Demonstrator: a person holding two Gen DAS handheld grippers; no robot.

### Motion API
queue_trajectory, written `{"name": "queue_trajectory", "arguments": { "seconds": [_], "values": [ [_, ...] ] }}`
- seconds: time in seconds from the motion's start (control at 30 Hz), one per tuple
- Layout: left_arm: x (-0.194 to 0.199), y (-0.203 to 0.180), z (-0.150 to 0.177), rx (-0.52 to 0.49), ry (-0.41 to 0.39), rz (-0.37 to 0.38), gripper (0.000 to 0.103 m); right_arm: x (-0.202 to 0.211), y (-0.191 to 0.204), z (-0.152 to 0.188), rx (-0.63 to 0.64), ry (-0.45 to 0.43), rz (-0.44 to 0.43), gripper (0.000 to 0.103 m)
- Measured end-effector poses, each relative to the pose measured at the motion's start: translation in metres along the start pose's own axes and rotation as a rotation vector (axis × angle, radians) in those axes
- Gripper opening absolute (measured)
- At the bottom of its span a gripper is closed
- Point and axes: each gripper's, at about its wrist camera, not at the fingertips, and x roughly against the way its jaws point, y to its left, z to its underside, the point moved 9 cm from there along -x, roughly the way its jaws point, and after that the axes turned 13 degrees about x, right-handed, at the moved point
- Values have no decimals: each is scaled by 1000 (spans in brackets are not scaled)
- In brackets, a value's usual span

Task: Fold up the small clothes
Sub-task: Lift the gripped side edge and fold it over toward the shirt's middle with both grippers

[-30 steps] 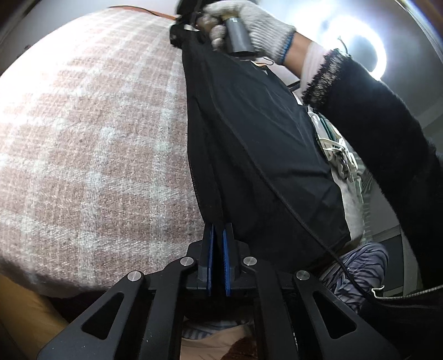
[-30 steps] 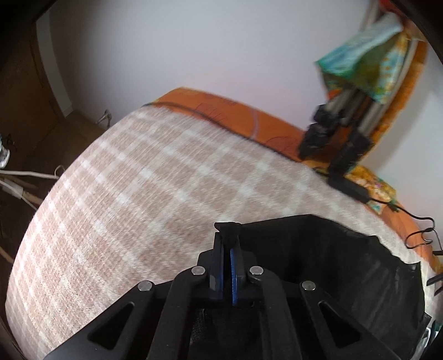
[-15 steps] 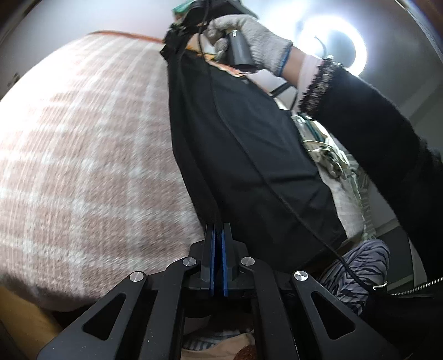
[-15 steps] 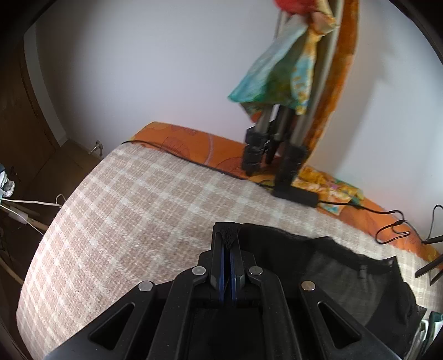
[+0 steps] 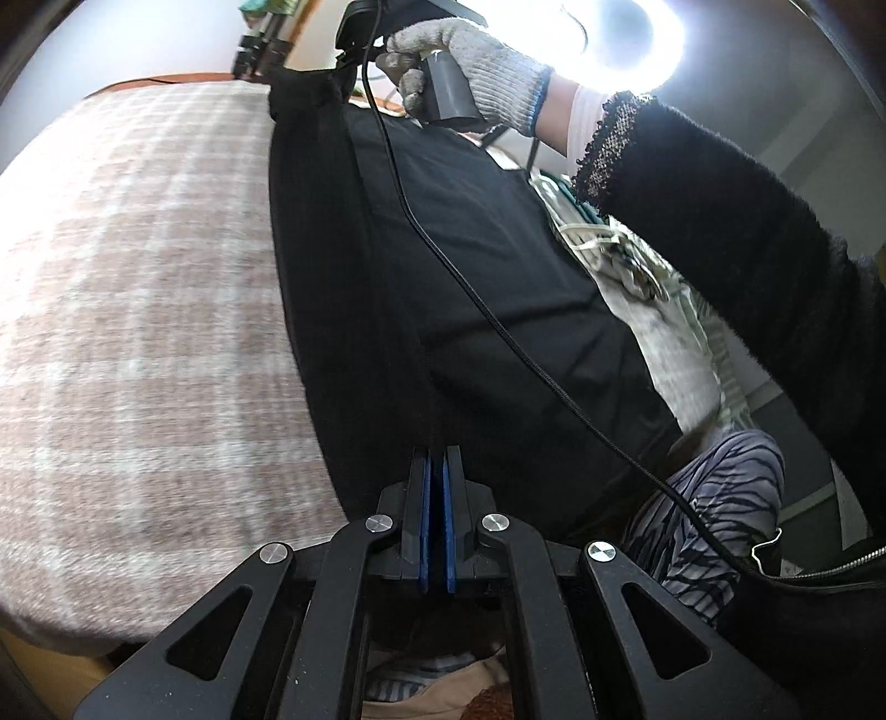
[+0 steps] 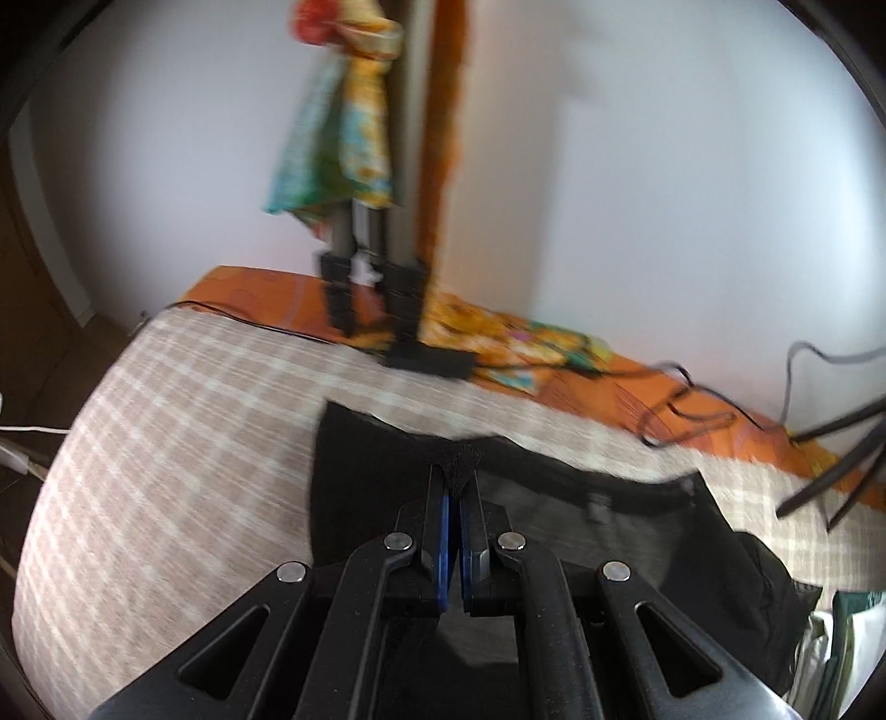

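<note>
Bedroom setting: white wall, tripod (image 6: 365, 288) draped with a colourful cloth (image 6: 338, 127), bright ring lamp (image 5: 626, 44), pile of unfolded clothes (image 5: 664, 343) at the bed's right side.

Surface: bed under a pink-and-cream checked blanket (image 5: 138, 288); orange sheet (image 6: 260, 288) showing at the far edge.

Item: black garment (image 5: 470, 288), thin, matte, a mesh layer visible in the right wrist view; a thicker band, probably the waist, runs along its held edge. Position: held above the blanket, stretched between the two tongs, lower part hanging towards the clothes pile.

Left gripper (image 5: 436, 459): jaws closed on one end of the garment's edge.

Right gripper (image 6: 455, 487): jaws closed on a pinch of the mesh edge; gloved hand (image 5: 470, 66) on its handle.

Step in hand, as judged: spreading the garment before laying it flat. Handling note: keep both pinches tight and the edge taut and level, lower evenly so the hanging part lands first and unrolls without creases; keep the trailing black cable (image 5: 498, 332) off the fabric.
</note>
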Motion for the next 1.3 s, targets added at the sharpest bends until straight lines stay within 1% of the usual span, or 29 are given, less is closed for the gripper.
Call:
{"name": "queue_trajectory", "arguments": {
  "seconds": [0.23, 0.33, 0.47, 0.53, 0.67, 0.7, 0.73, 0.77, 0.8, 0.83, 0.87, 0.93, 1.0, 1.03, 1.1, 1.17, 1.23, 1.3],
  "values": [
    [-16, -10, 4, -38, 35, -14, 2, -14, -29, 26, -30, 36, 53, 0],
    [-21, -12, 5, -37, 55, -9, 2, -20, -29, 32, -23, 44, 40, 0],
    [-26, -20, 6, -69, 55, -19, 2, -23, -35, 39, -28, 49, 77, 0],
    [-27, -21, 7, -76, 57, -18, 2, -24, -37, 43, -43, 48, 68, 0],
    [-30, -25, 12, -82, 81, -13, 2, -28, -37, 49, -33, 63, 61, 0],
    [-30, -26, 14, -80, 87, -16, 10, -29, -38, 50, -41, 66, 62, 0],
    [-30, -28, 16, -74, 98, -18, 25, -29, -40, 51, -47, 71, 71, 1],
    [-29, -31, 20, -66, 112, -14, 31, -30, -44, 52, -50, 83, 88, 2],
    [-25, -34, 22, -68, 116, 1, 36, -30, -46, 54, -53, 90, 101, 10],
    [-21, -39, 25, -81, 111, 18, 36, -28, -51, 56, -60, 96, 119, 28],
    [-16, -44, 28, -103, 103, 27, 36, -25, -55, 57, -68, 94, 137, 33],
    [-5, -48, 29, -123, 82, 44, 36, -16, -64, 58, -80, 85, 161, 33],
    [10, -47, 29, -116, 53, 75, 36, -4, -70, 60, -78, 74, 169, 33],
    [15, -43, 27, -111, 42, 76, 36, 4, -73, 61, -76, 66, 173, 33],
    [23, -33, 25, -100, 9, 60, 36, 18, -74, 65, -70, 53, 168, 33],
    [27, -20, 25, -86, -6, 26, 36, 34, -69, 71, -60, 37, 136, 33],
    [24, -9, 26, -68, 0, 7, 36, 46, -61, 78, -39, 25, 103, 35],
    [19, -7, 32, -71, 15, -6, 36, 58, -50, 88, -13, 20, 62, 36]
  ]
}}
